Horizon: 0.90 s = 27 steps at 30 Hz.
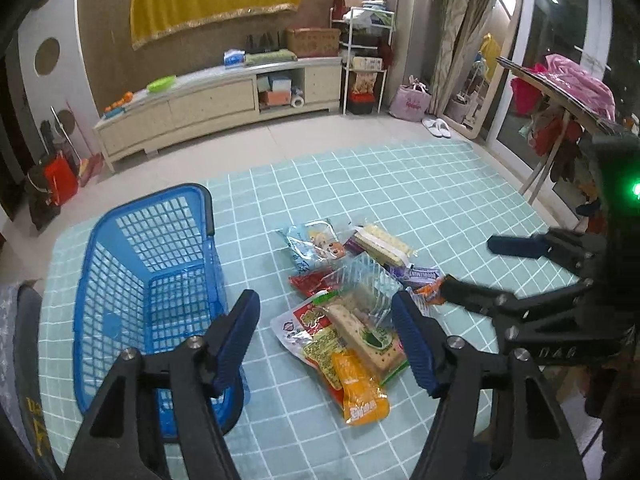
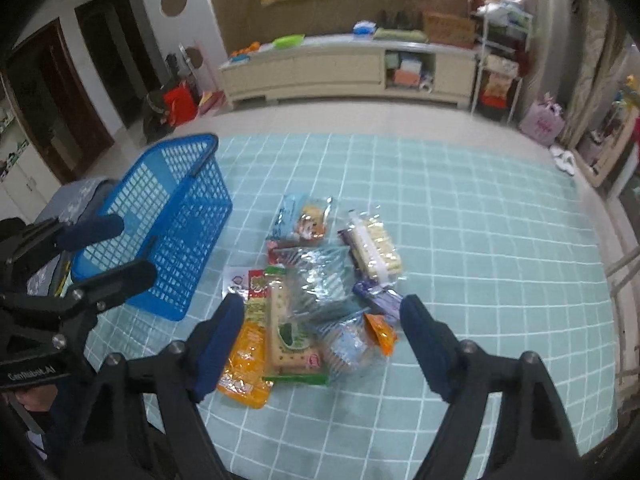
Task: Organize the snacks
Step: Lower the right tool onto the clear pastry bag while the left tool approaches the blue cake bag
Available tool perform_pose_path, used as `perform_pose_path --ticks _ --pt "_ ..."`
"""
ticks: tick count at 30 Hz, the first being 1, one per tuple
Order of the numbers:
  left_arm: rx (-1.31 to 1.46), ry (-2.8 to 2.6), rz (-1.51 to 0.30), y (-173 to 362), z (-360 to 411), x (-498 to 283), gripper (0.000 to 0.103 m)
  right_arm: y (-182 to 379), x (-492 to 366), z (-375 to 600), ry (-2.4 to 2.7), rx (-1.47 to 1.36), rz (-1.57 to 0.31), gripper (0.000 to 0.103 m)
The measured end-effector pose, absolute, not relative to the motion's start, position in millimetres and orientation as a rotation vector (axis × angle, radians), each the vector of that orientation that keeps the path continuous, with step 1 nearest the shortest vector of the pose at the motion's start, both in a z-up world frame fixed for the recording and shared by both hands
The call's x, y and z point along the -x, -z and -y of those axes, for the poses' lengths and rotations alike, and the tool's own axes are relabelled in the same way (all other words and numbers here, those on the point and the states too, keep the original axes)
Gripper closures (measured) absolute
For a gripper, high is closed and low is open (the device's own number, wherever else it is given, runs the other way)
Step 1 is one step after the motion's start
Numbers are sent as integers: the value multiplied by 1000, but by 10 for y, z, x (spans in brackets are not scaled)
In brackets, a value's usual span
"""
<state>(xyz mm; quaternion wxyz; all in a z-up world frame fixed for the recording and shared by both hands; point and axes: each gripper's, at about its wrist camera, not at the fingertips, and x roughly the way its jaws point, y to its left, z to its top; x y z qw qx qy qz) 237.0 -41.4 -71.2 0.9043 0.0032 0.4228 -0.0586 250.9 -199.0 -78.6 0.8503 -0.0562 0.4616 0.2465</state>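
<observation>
Several snack packets lie in a heap on the teal checked tablecloth (image 1: 400, 184) (image 2: 480, 220). Among them are an orange packet (image 1: 360, 388) (image 2: 244, 364), a cracker pack (image 1: 368, 336) (image 2: 288, 332), a white wafer pack (image 1: 384, 244) (image 2: 376, 248) and a blue cartoon pack (image 1: 316, 244) (image 2: 304, 220). An empty blue mesh basket (image 1: 120, 280) (image 2: 180, 232) stands just left of the heap. My left gripper (image 1: 326, 336) (image 2: 116, 252) hovers open over the near side of the heap. The right gripper (image 2: 322, 336) (image 1: 480, 268) is open above the cracker pack, and neither holds anything.
A purple bar (image 2: 380, 296) and a small orange packet (image 2: 380, 332) lie at the heap's right edge. Beyond the table stand a cream low cabinet (image 1: 208, 108), a white shelf rack (image 1: 364, 56) and a leaning mirror (image 1: 488, 56). Bare cloth stretches right of the heap.
</observation>
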Motion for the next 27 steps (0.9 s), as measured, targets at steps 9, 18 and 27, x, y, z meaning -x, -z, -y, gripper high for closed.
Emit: perform_pose_path --ticks 9,18,27 --pt "-52 59 -891 856 400 -2584 37 1168 -2902 1784 -591 190 -1073 19" --pt "-95 25 -891 923 405 -2728 37 1616 -3282 1610 -644 243 -1199 19" --pt "-100 29 -924 1014 468 -2778 36 1884 -3416 1547 -648 289 -1245 19"
